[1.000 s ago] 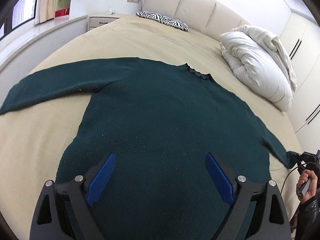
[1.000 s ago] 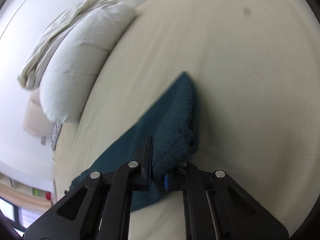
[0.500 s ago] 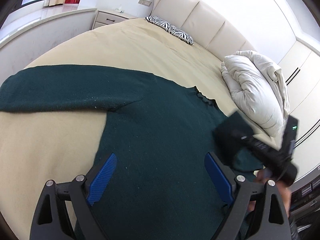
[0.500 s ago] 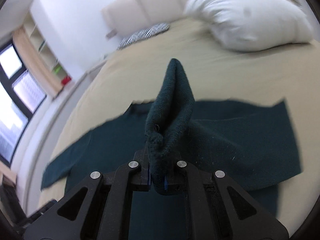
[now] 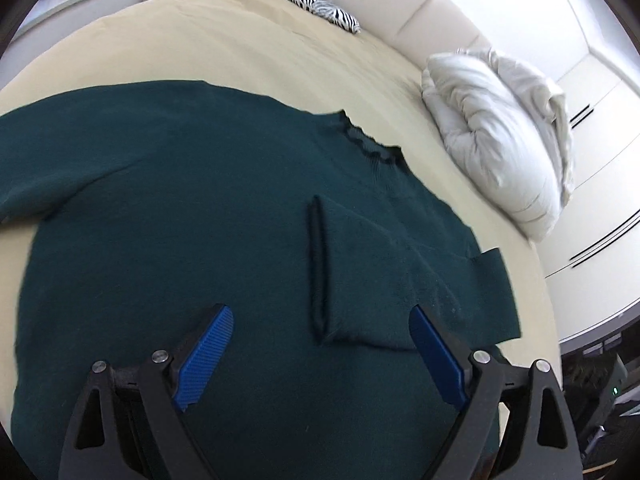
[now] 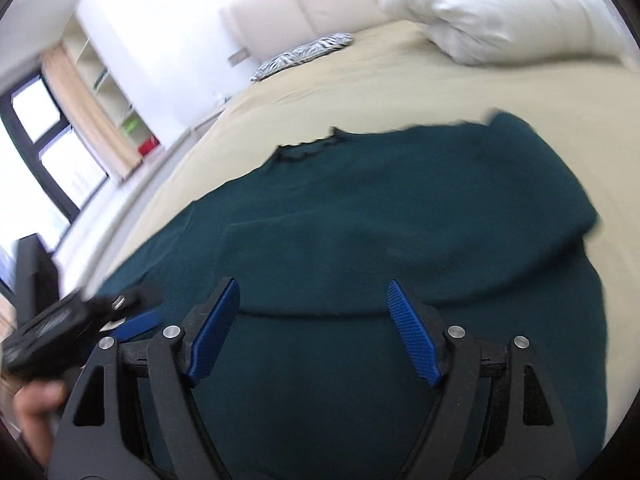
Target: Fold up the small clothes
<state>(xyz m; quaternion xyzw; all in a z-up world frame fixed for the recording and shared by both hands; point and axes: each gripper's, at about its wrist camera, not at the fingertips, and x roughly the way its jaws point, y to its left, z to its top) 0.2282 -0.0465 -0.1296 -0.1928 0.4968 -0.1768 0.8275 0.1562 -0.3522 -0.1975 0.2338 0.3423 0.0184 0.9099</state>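
A dark green sweater (image 5: pixel 192 216) lies flat on the beige bed (image 5: pixel 224 40), collar toward the headboard. Its right sleeve (image 5: pixel 380 272) is folded across the body, cuff edge near the middle. The left sleeve (image 5: pixel 48 148) stretches out to the left. My left gripper (image 5: pixel 320 344) is open and empty just above the sweater's lower body. My right gripper (image 6: pixel 314 320) is open and empty over the sweater (image 6: pixel 400 220), with the folded sleeve (image 6: pixel 360 260) just beyond its fingertips. The left gripper (image 6: pixel 60 320) shows in the right wrist view at the lower left.
A white rolled duvet (image 5: pixel 500 140) lies at the right of the bed, also seen in the right wrist view (image 6: pixel 500 8). A zebra pillow (image 5: pixel 312 2) sits by the padded headboard (image 5: pixel 400 0). Wardrobe doors (image 5: pixel 592 200) stand at right. A window and shelves (image 6: pixel 80 112) are left.
My right gripper carried the right sleeve up and across the sweater's body, then opened and let it go. The sleeve now lies folded on the body. My left gripper shifted slightly, staying open.
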